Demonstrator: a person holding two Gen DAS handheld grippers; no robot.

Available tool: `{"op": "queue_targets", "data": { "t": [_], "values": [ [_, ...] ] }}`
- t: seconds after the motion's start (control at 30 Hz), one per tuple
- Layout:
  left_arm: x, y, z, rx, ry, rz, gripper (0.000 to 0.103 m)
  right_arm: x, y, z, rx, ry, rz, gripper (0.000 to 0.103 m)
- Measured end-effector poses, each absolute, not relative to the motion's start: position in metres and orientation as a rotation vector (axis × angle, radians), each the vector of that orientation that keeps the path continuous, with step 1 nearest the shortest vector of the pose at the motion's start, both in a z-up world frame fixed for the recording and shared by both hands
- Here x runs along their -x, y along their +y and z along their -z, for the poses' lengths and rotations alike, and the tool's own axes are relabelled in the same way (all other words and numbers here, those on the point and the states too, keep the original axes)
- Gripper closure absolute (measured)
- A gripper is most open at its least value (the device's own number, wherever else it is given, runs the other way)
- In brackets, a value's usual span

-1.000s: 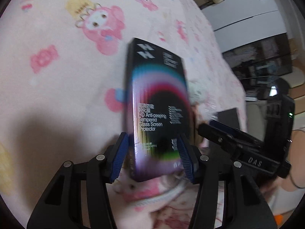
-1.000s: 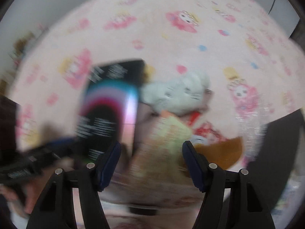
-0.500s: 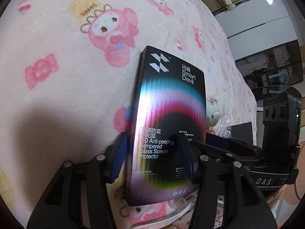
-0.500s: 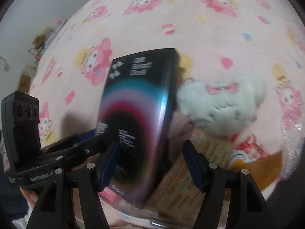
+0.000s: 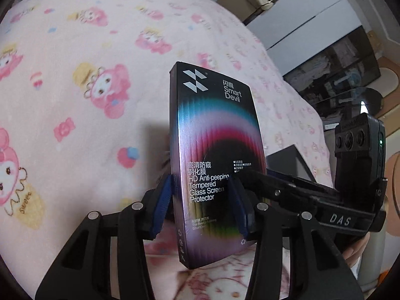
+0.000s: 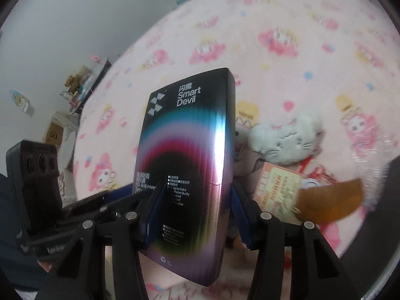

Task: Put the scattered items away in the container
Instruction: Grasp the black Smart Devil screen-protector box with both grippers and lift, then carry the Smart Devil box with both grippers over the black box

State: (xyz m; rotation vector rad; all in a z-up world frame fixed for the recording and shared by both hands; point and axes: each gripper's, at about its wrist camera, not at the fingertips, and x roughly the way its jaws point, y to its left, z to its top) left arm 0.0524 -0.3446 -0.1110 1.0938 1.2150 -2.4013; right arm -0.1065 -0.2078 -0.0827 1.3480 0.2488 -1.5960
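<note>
Screen protector box [image 6: 190, 175] upright above bed [image 6: 312, 57]; plush cat [image 6: 287, 140] right of it, card packet [image 6: 280, 190] seemingly just before the plush.

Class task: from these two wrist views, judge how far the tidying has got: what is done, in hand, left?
Done: nothing visibly; no container can be made out. In hand: the screen protector box is off the pink blanket, between both closing tongs, left and right. Left: white plush cat, yellow card, orange comb.
</note>
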Motion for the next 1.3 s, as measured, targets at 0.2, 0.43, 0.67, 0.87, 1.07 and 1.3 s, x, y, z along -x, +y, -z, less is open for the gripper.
{"op": "queue_targets", "data": {
  "t": [0.2, 0.43, 0.67, 0.87, 1.07, 1.3],
  "values": [
    [-0.032, -0.301, 0.074, -1.083, 1.168, 2.550, 0.057, 0.103, -0.172, 0.046, -1.271, 0.174, 1.741, 0.056],
    [0.014, -0.224, 0.048, -1.165, 1.075, 2.687, 0.057, 0.108, -0.086, 0.020, -1.238, 0.094, 1.881, 0.056],
    [0.056, -0.136, 0.044, -1.313, 0.981, 2.776, 0.057, 0.122, 0.006, 0.017, -1.252, 0.009, 1.973, 0.056],
    [0.090, -0.075, 0.057, -1.464, 0.954, 2.777, 0.057, 0.148, 0.072, 0.034, -1.315, -0.054, 2.005, 0.056],
    [0.123, -0.042, 0.074, -1.571, 0.917, 2.732, 0.057, 0.179, 0.099, 0.056, -1.365, -0.070, 2.014, 0.056],
    [0.146, -0.031, 0.099, -1.635, 0.952, 2.670, 0.054, 0.198, 0.120, 0.087, -1.427, -0.162, 2.006, 0.056]
  ]
}}
